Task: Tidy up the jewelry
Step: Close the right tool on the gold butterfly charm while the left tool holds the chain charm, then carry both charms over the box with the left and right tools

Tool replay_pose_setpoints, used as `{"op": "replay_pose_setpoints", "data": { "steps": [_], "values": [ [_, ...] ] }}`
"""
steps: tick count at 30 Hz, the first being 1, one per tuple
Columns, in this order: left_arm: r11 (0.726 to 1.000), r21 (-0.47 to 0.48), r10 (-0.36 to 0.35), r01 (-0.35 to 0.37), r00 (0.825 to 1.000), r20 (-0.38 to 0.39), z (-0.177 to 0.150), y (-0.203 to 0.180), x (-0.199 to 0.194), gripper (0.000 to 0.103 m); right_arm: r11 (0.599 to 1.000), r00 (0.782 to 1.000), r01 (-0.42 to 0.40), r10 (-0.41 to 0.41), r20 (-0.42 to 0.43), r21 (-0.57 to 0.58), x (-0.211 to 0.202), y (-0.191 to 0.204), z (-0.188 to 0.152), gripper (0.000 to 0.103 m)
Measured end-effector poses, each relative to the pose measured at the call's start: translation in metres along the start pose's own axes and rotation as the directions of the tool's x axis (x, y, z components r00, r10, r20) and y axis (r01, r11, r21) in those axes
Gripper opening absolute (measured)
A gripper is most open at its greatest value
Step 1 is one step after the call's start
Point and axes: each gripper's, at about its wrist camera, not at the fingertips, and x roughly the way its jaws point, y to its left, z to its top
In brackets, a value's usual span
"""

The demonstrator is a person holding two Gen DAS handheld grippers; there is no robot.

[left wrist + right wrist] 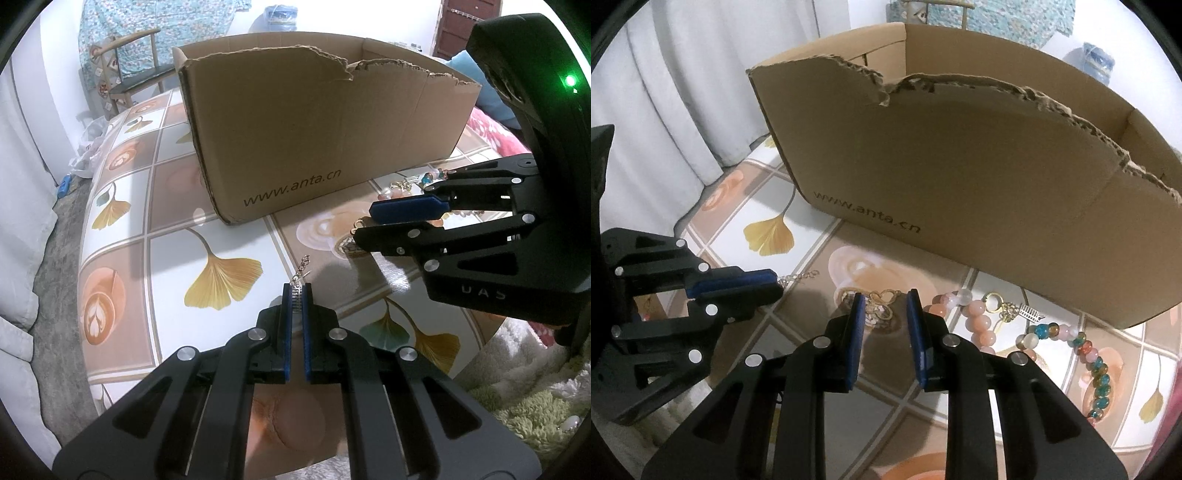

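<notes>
Cardboard dominates both views: a torn-rimmed box (325,125) stands open on the tiled worktop (155,258), well back from its near edge. Nothing shows inside it from here.

Next in size are the two tools. The left hand-held gripper (296,291) is clamped on a thin silver chain (301,271), whose free end sticks out past the blue pads, above the worktop. The right hand-held gripper (885,301) has its jaws apart and holds nothing; it points down at a gold charm piece (881,304) lying on the worktop just in front of the box.

Smaller still, to the right of that charm, a pink bead bracelet (975,317) and a multicoloured bead string (1097,365) lie loose near the box's front wall, with a small gold clasp and comb-shaped charm (1015,308) between them.

My reading is that sorting is at an early stage: one chain is picked up and not yet put away, the rest untouched. The next move likely calls for carrying the chain over the torn rim and releasing it, or for lowering the right jaws squarely around the flat gold piece, which may be hard to pinch.
</notes>
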Motion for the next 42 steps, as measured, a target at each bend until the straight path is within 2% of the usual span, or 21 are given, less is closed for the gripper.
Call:
{"op": "replay_pose_setpoints", "data": {
  "steps": [5,9,21,31,42],
  "values": [
    [1.0,-0.001,0.001,-0.001,1.0,0.001,0.001,0.0,0.0,0.004,1.0,1.0,0.009,-0.009,-0.002,-0.011,0.003,0.011,0.0,0.022],
    [1.0,0.001,0.003,-0.003,1.0,0.001,0.002,-0.001,0.0,0.004,1.0,1.0,-0.001,0.001,-0.008,-0.006,0.006,0.012,-0.001,0.013],
    [1.0,0.009,0.008,-0.008,1.0,0.009,0.001,-0.001,-0.001,0.004,0.999,1.0,-0.031,0.031,0.0,0.039,0.004,-0.003,-0.002,0.013],
    [0.999,0.034,0.022,-0.022,1.0,0.021,0.002,-0.007,-0.004,0.004,0.997,0.998,-0.051,0.049,0.037,0.057,-0.02,-0.026,-0.008,0.013],
    [0.998,0.047,0.026,-0.029,0.997,0.076,0.012,-0.017,-0.029,0.004,0.996,0.988,-0.08,0.072,0.139,0.049,-0.066,-0.037,-0.011,0.013]
  ]
}}
